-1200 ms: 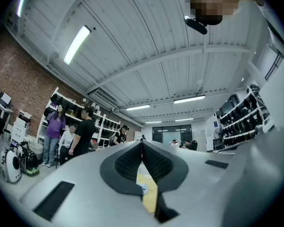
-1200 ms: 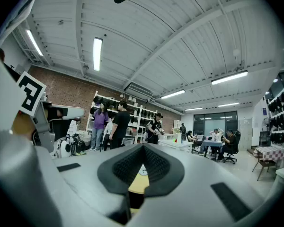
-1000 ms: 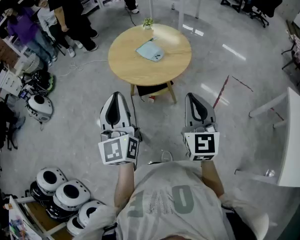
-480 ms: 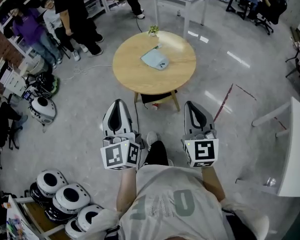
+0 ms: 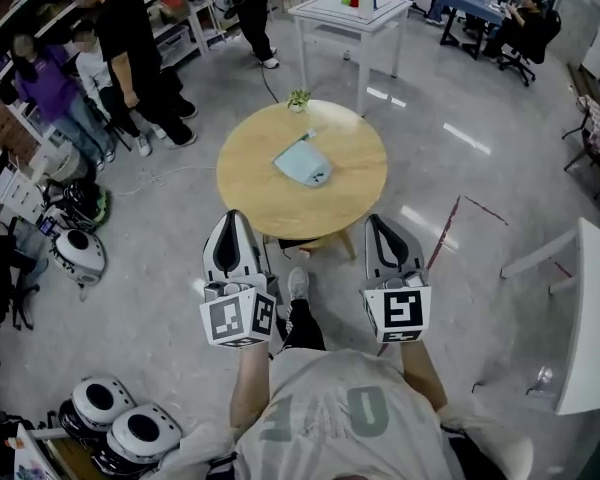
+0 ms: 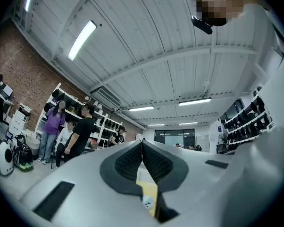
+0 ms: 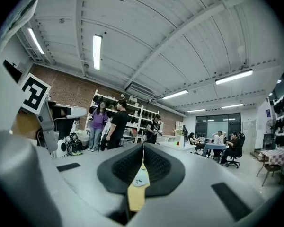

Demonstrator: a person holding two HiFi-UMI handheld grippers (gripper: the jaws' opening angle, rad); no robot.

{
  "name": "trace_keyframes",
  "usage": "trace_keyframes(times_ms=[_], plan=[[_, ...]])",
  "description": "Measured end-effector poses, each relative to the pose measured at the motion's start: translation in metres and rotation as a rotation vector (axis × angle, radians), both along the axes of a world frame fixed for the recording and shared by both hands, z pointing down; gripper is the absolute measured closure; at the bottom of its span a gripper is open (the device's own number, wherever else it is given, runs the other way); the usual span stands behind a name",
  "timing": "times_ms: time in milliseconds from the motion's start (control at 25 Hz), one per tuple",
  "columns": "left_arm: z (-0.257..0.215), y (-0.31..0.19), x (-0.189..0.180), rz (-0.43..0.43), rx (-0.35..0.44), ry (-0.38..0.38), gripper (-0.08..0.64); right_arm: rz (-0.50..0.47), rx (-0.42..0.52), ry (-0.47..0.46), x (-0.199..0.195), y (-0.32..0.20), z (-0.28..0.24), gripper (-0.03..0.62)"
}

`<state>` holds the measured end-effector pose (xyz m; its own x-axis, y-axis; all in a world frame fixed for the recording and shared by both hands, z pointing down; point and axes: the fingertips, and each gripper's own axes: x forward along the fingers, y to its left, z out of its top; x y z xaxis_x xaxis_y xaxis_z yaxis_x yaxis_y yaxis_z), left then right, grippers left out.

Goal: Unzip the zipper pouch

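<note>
A light-blue zipper pouch (image 5: 302, 163) lies flat near the middle of a round wooden table (image 5: 250, 183) ahead of me. Its dark pull end points to the right front. My left gripper (image 5: 231, 216) and right gripper (image 5: 372, 221) are held side by side at waist height, short of the table's near edge and well apart from the pouch. In the left gripper view, the left gripper (image 6: 142, 144) is shut with nothing between its pads. The right gripper (image 7: 142, 146) is likewise shut and empty. Neither gripper view shows the pouch.
A small potted plant (image 5: 298, 99) stands at the table's far edge. Several people (image 5: 120, 53) stand at the back left by shelves. A white table (image 5: 345, 8) is behind, another (image 5: 590, 308) at the right. White helmets (image 5: 120, 428) sit bottom left. Red floor tape (image 5: 445, 218) runs right of the table.
I have stepped forward: the round table and pouch have come nearer and lower in the head view. Both grippers stay shut and level.
</note>
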<state>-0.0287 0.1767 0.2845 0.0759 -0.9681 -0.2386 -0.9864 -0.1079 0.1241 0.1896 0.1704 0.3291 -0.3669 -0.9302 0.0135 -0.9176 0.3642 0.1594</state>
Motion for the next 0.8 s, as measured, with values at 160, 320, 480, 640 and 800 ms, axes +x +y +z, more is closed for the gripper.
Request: trace_keyframes(times_ms=[160, 320, 480, 640, 800], plan=[[-0.011, -0.045, -0.015, 0.017, 0.01, -0.005, 0.532, 0.001, 0.012, -0.001, -0.019, -0.044, -0.012, 0.562], [-0.014, -0.098, -0.033, 0.032, 0.009, -0.005, 0.532, 0.014, 0.026, 0.001, -0.041, -0.093, -0.022, 0.562], [-0.017, -0.157, -0.053, 0.048, -0.004, -0.002, 0.532, 0.029, 0.01, 0.012, -0.064, -0.148, -0.028, 0.561], [-0.021, -0.213, -0.07, 0.069, -0.007, 0.004, 0.532, 0.05, 0.009, 0.04, -0.083, -0.205, -0.034, 0.561], [-0.021, -0.265, -0.084, 0.131, 0.024, -0.015, 0.532, 0.07, -0.006, 0.048, -0.105, -0.257, -0.029, 0.561]])
